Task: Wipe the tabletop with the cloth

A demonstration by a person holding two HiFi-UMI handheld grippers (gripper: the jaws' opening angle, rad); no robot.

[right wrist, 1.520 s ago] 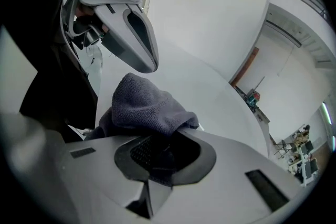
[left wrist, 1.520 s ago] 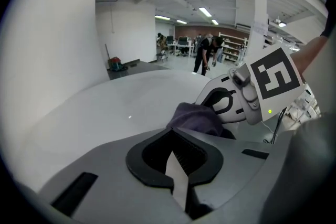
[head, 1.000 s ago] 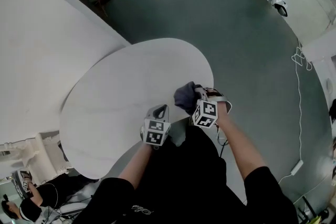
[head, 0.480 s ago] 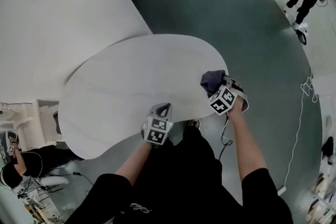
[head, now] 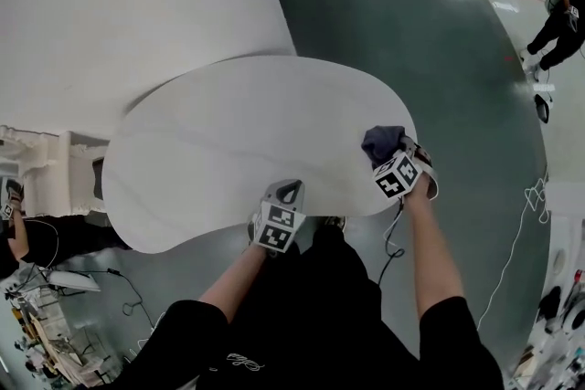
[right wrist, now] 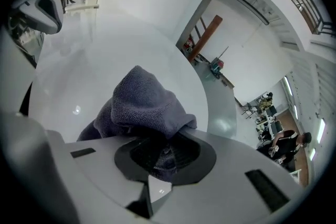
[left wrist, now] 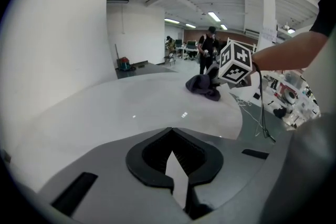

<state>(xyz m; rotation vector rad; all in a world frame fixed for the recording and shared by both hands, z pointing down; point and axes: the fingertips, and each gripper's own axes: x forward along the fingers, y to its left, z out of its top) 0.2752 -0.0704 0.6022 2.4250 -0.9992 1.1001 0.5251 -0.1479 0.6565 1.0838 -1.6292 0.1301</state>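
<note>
Dark grey woven cloth (head: 382,142) is pinched by right tool (head: 388,158) at white oval tabletop (head: 228,142) edge; left tool (head: 283,194) is pressed together, empty; wiping is judged unfinished.

Steep overhead view; tabletop (head: 228,137) apparently shared

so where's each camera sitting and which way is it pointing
Head view: on the person's head, looking steeply down at the white table; both forearms, the left gripper and right gripper show.
Left gripper view: on the left gripper, facing across the table toward the cloth; its own jaws, together and empty, show below.
Right gripper view: on the right gripper, facing along the table; its jaws grip the cloth.
Shared: all three show table and cloth; the left gripper view also catches the right gripper.
</note>
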